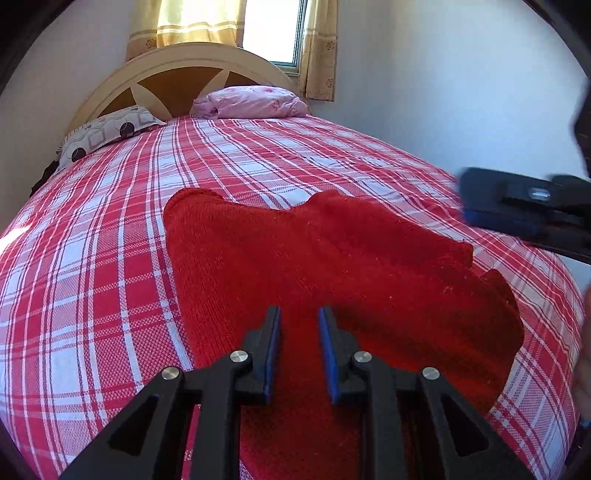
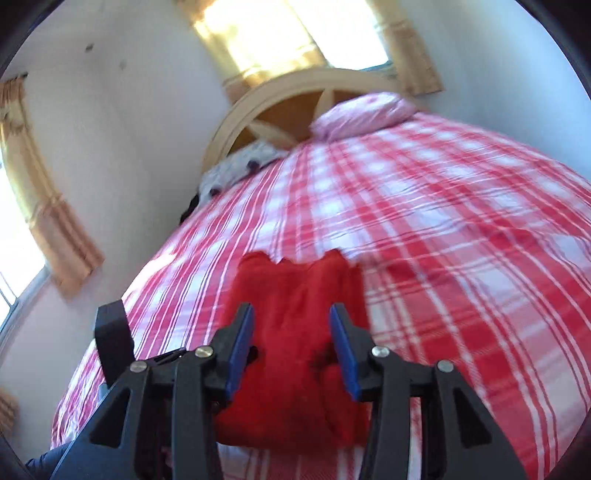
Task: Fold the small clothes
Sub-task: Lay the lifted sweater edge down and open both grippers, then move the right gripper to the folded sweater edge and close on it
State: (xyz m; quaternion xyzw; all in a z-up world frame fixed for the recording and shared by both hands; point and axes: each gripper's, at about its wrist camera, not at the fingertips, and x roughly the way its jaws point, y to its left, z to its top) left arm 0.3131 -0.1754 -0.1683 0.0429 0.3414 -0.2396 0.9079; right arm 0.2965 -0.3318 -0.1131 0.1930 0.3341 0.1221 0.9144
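A red knitted garment [image 1: 332, 266] lies flat on the red and white plaid bed [image 1: 92, 266]. It also shows in the right wrist view [image 2: 295, 332], folded narrow. My left gripper [image 1: 299, 314] hovers over its near part, jaws apart and empty. My right gripper [image 2: 291, 314] is open above the garment's near end, nothing between its blue pads [image 2: 242, 343]. The right gripper also shows in the left wrist view [image 1: 517, 210] at the right, above the garment's right edge; the image there is blurred.
A patterned grey pillow [image 1: 107, 133] and a pink pillow [image 1: 251, 101] lie at the wooden headboard [image 1: 173, 77]. White walls flank the bed, with a curtained window [image 1: 273, 29] behind. A second curtained window [image 2: 22, 206] is on the left wall.
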